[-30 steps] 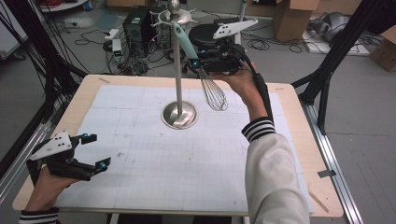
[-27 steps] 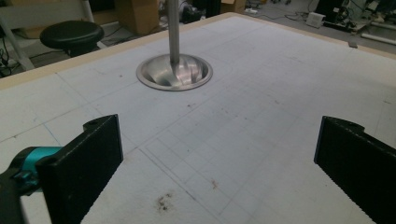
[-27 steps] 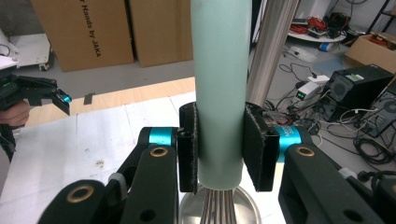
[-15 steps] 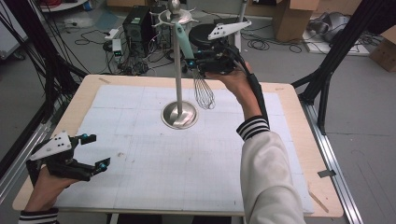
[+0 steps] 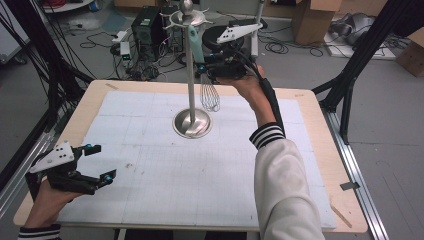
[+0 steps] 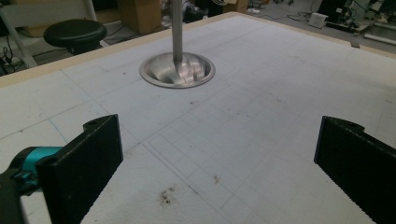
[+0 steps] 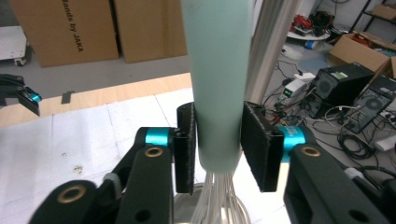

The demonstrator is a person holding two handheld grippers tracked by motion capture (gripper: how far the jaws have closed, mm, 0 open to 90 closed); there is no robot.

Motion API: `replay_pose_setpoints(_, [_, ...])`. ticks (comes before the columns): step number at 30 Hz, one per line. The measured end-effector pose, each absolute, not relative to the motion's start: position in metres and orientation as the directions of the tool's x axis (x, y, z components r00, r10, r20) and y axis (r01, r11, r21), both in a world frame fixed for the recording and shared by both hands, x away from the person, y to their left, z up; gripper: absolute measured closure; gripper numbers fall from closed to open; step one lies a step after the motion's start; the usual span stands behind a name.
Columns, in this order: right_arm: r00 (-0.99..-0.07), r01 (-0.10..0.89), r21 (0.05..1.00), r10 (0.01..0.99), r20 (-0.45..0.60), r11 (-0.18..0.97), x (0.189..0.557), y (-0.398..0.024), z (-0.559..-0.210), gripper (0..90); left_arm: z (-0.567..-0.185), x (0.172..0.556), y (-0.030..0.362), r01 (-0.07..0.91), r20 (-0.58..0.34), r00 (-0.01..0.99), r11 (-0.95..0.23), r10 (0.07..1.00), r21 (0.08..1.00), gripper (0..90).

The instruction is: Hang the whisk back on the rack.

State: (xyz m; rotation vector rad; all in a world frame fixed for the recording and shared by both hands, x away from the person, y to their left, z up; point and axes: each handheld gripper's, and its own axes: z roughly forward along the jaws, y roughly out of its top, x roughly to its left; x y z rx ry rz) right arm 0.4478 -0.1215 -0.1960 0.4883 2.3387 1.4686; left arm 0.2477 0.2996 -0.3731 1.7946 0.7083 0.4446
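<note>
A whisk (image 5: 210,95) with a mint-green handle (image 7: 217,70) hangs upright beside the pole of a steel stand (image 5: 191,122), just under its hooked top. My right gripper (image 5: 200,65) is raised at the far side of the table. Its jaws have just been opening a little. Both pads (image 7: 186,149) still lie against the lower end of the whisk handle, which stays between them. My left gripper (image 5: 104,161) rests low at the table's near left corner, open with nothing between its fingers (image 6: 88,168). The stand's round base (image 6: 177,70) lies ahead of it.
A white gridded mat (image 5: 165,185) covers the wooden table (image 5: 320,150). Behind the far edge are a computer tower (image 5: 147,25), cables and cardboard boxes (image 5: 310,20). Black frame struts (image 5: 40,60) flank both sides. A black stool (image 6: 77,32) stands off the table.
The right hand has carried the whisk a little to the left, closer to the stand's pole. The left hand and its gripper have stayed where they were.
</note>
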Motion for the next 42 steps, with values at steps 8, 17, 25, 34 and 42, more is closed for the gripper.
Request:
replay_pose_setpoints(8, [-0.874, 0.128, 0.897, 0.476, -0.100, 0.423, 0.446, -0.128, -0.201, 56.7, -0.373, 0.248, 0.299, 0.250, -0.045, 0.752, -0.221, 0.657, 0.943, 1.7])
replay_pose_setpoints(17, [-0.885, 0.163, 0.890, 0.462, -0.059, 0.426, 0.433, -0.145, -0.214, 43.3, -0.374, 0.249, 0.298, 0.256, -0.050, 0.762, -0.229, 0.646, 0.939, 1.7])
replay_pose_setpoints(25, [-0.901, 0.174, 0.874, 0.431, -0.045, 0.454, 0.419, -0.159, -0.223, 28.7, -0.375, 0.249, 0.300, 0.262, -0.057, 0.760, -0.224, 0.648, 0.939, 1.7])
replay_pose_setpoints(34, [-0.910, 0.186, 0.856, 0.413, -0.035, 0.483, 0.398, -0.168, -0.232, 0.4, -0.374, 0.249, 0.300, 0.259, -0.053, 0.757, -0.225, 0.652, 0.939, 1.7])
replay_pose_setpoints(42, [-0.902, 0.200, 0.860, 0.432, -0.026, 0.469, 0.379, -0.188, -0.247, 0.4, -0.373, 0.253, 0.295, 0.253, -0.054, 0.767, -0.224, 0.639, 0.941, 1.7])
